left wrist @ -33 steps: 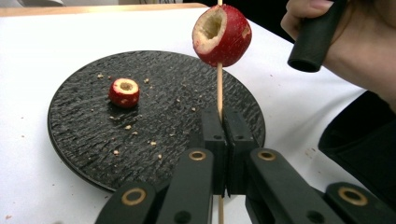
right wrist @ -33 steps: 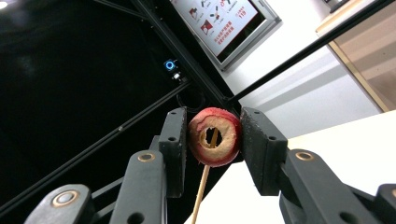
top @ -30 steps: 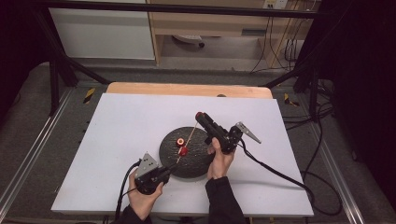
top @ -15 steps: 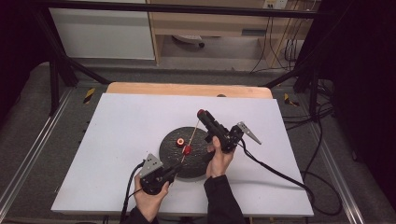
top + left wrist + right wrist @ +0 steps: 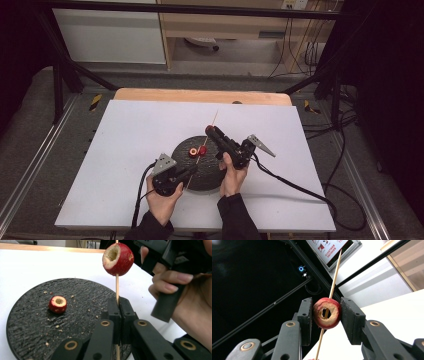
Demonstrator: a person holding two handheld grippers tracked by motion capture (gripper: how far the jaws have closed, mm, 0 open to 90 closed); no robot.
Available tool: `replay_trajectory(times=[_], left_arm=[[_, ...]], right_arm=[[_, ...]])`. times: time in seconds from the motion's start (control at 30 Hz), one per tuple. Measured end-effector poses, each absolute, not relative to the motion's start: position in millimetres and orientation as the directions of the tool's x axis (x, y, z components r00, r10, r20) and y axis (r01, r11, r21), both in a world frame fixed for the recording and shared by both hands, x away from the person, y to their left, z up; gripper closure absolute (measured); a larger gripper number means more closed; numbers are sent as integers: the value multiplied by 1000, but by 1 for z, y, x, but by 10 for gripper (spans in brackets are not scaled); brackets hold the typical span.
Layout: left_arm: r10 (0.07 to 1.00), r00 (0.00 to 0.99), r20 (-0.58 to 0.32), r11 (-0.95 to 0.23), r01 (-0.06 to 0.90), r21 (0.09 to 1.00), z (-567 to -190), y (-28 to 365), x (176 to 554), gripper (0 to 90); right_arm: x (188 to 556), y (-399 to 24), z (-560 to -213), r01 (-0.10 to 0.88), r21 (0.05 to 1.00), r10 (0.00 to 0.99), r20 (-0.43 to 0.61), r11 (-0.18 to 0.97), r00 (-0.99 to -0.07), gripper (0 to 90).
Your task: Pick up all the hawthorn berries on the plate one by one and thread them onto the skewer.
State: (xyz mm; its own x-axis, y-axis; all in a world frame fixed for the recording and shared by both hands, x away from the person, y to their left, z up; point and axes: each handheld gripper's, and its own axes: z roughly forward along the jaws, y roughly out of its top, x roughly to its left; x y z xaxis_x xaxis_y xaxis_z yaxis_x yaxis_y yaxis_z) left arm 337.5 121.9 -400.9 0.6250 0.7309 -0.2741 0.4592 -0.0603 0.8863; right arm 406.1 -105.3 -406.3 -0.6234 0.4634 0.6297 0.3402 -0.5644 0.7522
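Red fruit [image 5: 327, 313], cored through the middle, sits squeezed between the pads of your right gripper [image 5: 326, 315]; the jaws press on its two sides and the hollow faces the gripper's camera. Through that hollow runs the thin wooden skewer [image 5: 332, 287], which comes up from below the jaws and carries on past the fruit, above and beyond the fingertips.

Your left gripper [image 5: 117, 315] has its jaws pressed together on the lower part of the same skewer [image 5: 116, 288]. Seen along those jaws, the stick stands nearly upright out of the fingertips, and the cored fruit [image 5: 118, 258] is on it well above them, its open end turned to the left. Your right hand [image 5: 175, 285] and the body of the gripper it holds are just to the right of the fruit.

Left of your left gripper's jaws and a little beyond them, a second cored fruit [image 5: 57, 304] lies hollow up on the black round plate [image 5: 27, 322]. It is apart from the skewer and from both grippers. Pale crumbs are scattered over the plate around it.

From the high view, your left gripper [image 5: 187, 172] is at the near edge of the plate [image 5: 210, 177] and your right gripper [image 5: 209, 131] is over its far side, with the skewer [image 5: 214, 119] slanting between them and beyond. The plate rests on the white table [image 5: 125, 135].
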Motion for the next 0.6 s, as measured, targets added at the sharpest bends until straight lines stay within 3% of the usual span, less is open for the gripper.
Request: replay_trajectory(times=[0.6], left_arm=[[715, 645, -269, -84, 461, 883, -402, 127, 346, 889]], right_arm=[[399, -102, -411, 389, 792, 489, 601, -471, -632, 621]])
